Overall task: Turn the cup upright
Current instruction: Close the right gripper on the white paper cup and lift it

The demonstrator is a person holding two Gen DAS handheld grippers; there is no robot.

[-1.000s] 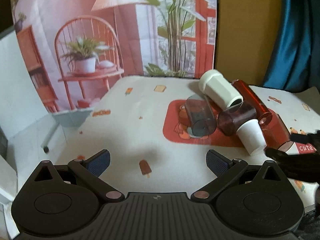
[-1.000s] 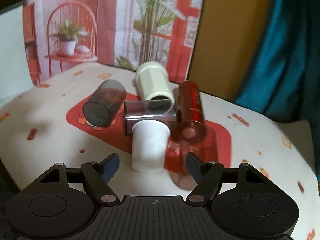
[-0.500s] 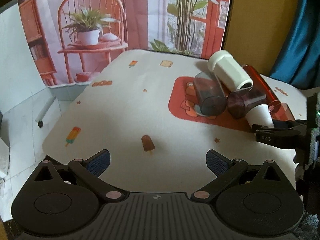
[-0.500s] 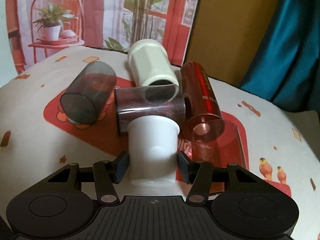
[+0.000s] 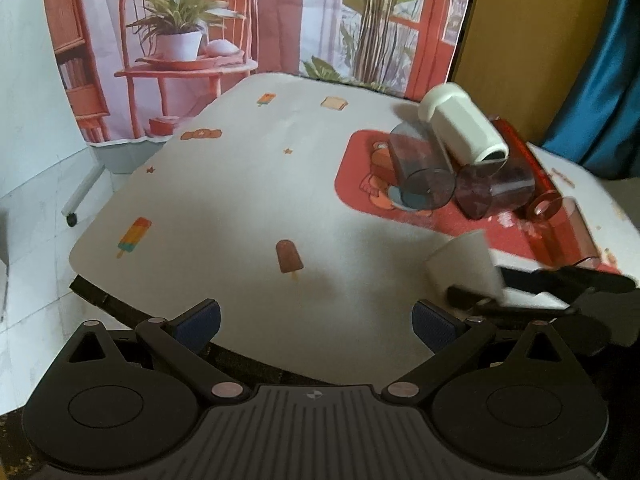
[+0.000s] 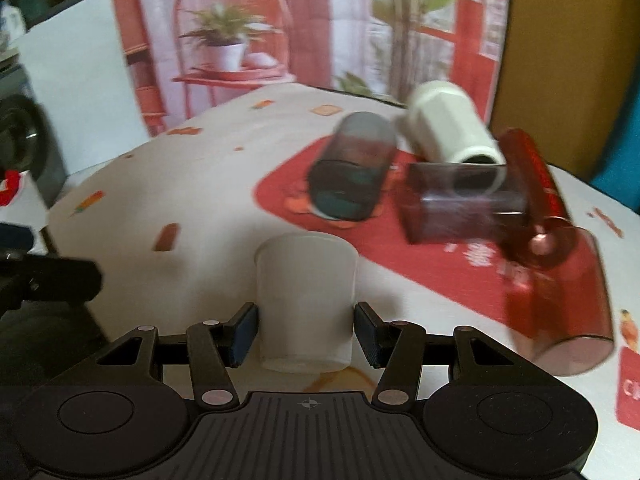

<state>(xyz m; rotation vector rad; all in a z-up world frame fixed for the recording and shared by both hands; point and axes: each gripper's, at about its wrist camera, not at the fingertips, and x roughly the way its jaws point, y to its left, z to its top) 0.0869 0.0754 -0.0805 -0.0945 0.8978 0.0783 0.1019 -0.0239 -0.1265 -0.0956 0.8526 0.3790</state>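
My right gripper (image 6: 306, 334) is shut on a small white cup (image 6: 306, 296), with both pads against its sides. It holds the cup off the red mat, over the white tablecloth. The cup also shows blurred in the left wrist view (image 5: 464, 266), held by the right gripper's black fingers (image 5: 480, 298). My left gripper (image 5: 316, 322) is open and empty near the table's front edge.
Several cups lie on their sides on the red mat (image 5: 360, 184): a grey one (image 5: 420, 174), a cream one (image 5: 464, 128), a purple one (image 5: 494, 190) and red ones (image 5: 560, 224). A patterned backdrop (image 5: 240, 20) stands behind the table.
My right gripper closed around the white cup and carried it left, away from the pile and off the mat. The left gripper drew back toward the table's front edge.
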